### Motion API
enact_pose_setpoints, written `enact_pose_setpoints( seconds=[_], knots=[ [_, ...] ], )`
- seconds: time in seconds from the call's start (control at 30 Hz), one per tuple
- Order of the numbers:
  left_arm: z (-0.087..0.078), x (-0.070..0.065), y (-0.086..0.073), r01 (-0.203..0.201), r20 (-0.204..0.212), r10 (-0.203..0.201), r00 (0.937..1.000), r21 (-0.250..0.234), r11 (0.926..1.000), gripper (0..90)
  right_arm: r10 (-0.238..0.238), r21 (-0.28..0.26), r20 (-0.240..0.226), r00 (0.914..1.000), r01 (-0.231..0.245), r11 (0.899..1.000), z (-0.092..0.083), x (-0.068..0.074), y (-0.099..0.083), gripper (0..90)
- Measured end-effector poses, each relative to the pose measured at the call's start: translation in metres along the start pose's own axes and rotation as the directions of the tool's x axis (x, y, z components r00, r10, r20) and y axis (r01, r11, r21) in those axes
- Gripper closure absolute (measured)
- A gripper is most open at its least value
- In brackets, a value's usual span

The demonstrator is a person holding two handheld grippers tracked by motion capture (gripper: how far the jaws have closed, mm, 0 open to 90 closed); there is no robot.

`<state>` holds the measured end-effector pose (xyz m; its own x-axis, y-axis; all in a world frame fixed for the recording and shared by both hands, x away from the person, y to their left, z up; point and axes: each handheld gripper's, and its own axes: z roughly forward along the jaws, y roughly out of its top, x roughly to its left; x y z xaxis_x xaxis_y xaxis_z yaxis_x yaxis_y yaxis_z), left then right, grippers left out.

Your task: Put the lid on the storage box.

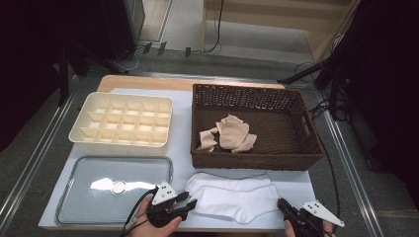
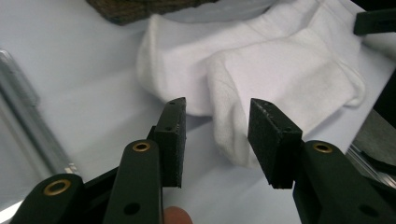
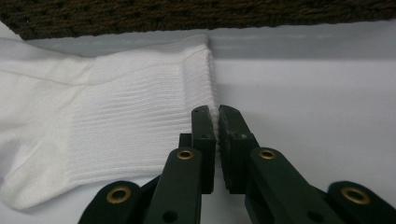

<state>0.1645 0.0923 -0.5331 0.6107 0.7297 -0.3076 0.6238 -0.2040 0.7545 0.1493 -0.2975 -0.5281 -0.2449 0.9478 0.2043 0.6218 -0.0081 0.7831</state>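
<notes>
Right gripper view: right claw point(image 3: 217, 116) clamped on white sock point(image 3: 116, 121) cuff edge; sock flat on bench point(image 3: 317, 107). Left claw point(image 2: 217, 121) open, nothing pinched.

The white socks point(image 1: 232, 197) are soft knitted cloth, ribbed at the cuff, lying on a smooth matt pale table point(image 1: 296, 185). Far right, the basket point(image 1: 257, 160) is rough dark-brown wicker; far left, the divided box point(image 1: 123, 143) is smooth cream plastic. The near-left tray point(image 1: 66, 197) is glossy, reflective metal.

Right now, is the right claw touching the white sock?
Touching. In the right gripper view the right claw has its jaws pinched on the ribbed cuff edge of the white sock, with fabric squeezed between the pads.
</notes>
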Motion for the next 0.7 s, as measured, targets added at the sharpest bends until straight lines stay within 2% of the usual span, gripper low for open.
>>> enact_pose_setpoints(
  seconds=[0.03, 0.1, 0.23, 0.37, 0.4, 0.53, 0.63, 0.7],
  knots=[
    [0.002, -0.001, 0.000, 0.002, 0.003, -0.002, 1.0000, 0.003, 1.0000, 54.0, 0.002, -0.002, -0.003, 1.0000, -0.002, 1.000, 0.000, -0.001, 0.000, 86.7],
    [0.005, -0.002, -0.001, 0.011, 0.033, -0.012, 0.9994, 0.017, 0.9998, 50.4, 0.007, -0.005, -0.006, 1.0000, -0.007, 1.000, -0.001, -0.001, 0.000, 86.6],
    [0.005, -0.009, 0.000, -0.002, 0.087, 0.003, 0.9962, -0.013, 0.9999, 49.6, 0.018, -0.013, -0.021, 0.9996, -0.018, 1.000, 0.001, -0.003, 0.000, 85.8],
    [0.004, -0.016, 0.003, -0.020, 0.144, 0.028, 0.9892, -0.053, 0.9984, 49.9, 0.031, -0.028, -0.037, 0.9988, -0.032, 0.999, 0.000, -0.004, 0.001, 85.2],
    [0.004, -0.017, 0.003, -0.013, 0.169, 0.024, 0.9853, -0.064, 0.9979, 49.9, 0.033, -0.032, -0.044, 0.9985, -0.035, 0.999, 0.000, -0.003, 0.001, 85.1],
    [0.006, -0.015, 0.004, -0.006, 0.160, 0.016, 0.9870, -0.063, 0.9980, 54.3, 0.025, -0.037, -0.061, 0.9978, -0.027, 0.999, 0.001, -0.001, 0.001, 84.7],
    [0.004, -0.011, 0.006, 0.040, 0.151, -0.028, 0.9881, -0.077, 0.9962, 57.2, 0.024, -0.040, -0.069, 0.9973, -0.027, 0.999, 0.002, 0.000, 0.001, 84.1],
    [0.003, -0.008, 0.007, 0.062, 0.152, -0.049, 0.9872, -0.079, 0.9950, 57.9, 0.046, -0.052, -0.073, 0.9962, -0.050, 0.997, -0.001, -0.004, 0.002, 82.9]
  ],
)
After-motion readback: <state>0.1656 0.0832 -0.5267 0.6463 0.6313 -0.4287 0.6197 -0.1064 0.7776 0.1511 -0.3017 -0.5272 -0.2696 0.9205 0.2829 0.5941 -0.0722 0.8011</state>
